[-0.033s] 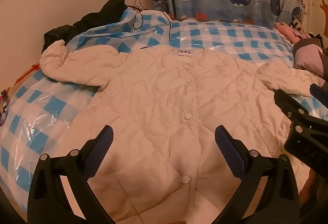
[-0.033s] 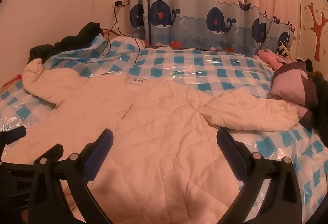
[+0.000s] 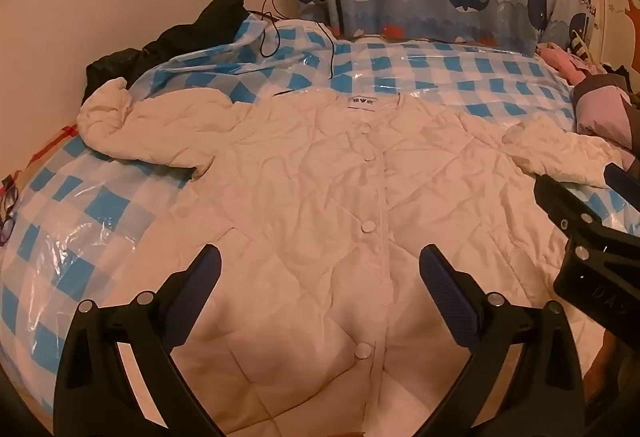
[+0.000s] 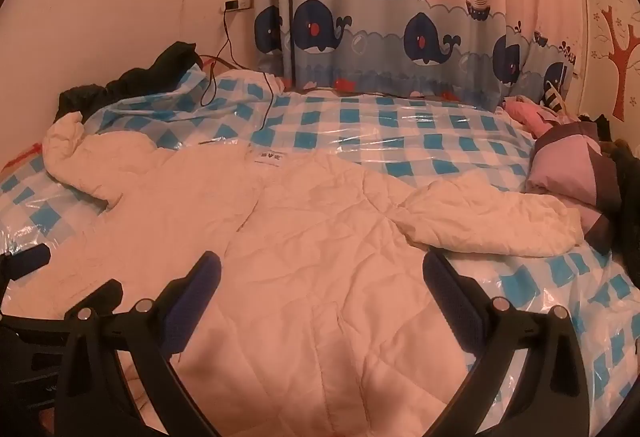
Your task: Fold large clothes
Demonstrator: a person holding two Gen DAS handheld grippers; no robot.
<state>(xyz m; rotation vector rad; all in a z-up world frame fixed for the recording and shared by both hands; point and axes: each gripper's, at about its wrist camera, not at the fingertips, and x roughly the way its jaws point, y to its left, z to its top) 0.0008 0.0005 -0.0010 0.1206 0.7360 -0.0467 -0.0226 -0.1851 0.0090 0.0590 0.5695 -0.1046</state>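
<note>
A large white quilted jacket (image 3: 320, 197) lies spread flat, buttoned front up, on a bed under a blue-and-white checked plastic cover (image 3: 440, 73). Its collar label points to the far side. One sleeve (image 3: 132, 133) bunches at the far left, and the other sleeve (image 4: 480, 225) lies folded out to the right. My left gripper (image 3: 320, 261) hovers open above the jacket's lower front, with nothing between its fingers. My right gripper (image 4: 320, 269) is open too, over the jacket's right half near that sleeve. One of its fingers (image 3: 560, 205) shows at the right edge of the left wrist view.
A black garment (image 3: 180, 37) is heaped at the bed's far left corner. Pink and purple clothes (image 4: 568, 165) are piled at the right edge. A whale-print curtain (image 4: 400, 37) hangs behind the bed. A cable (image 3: 268, 21) runs from a wall socket onto the bed.
</note>
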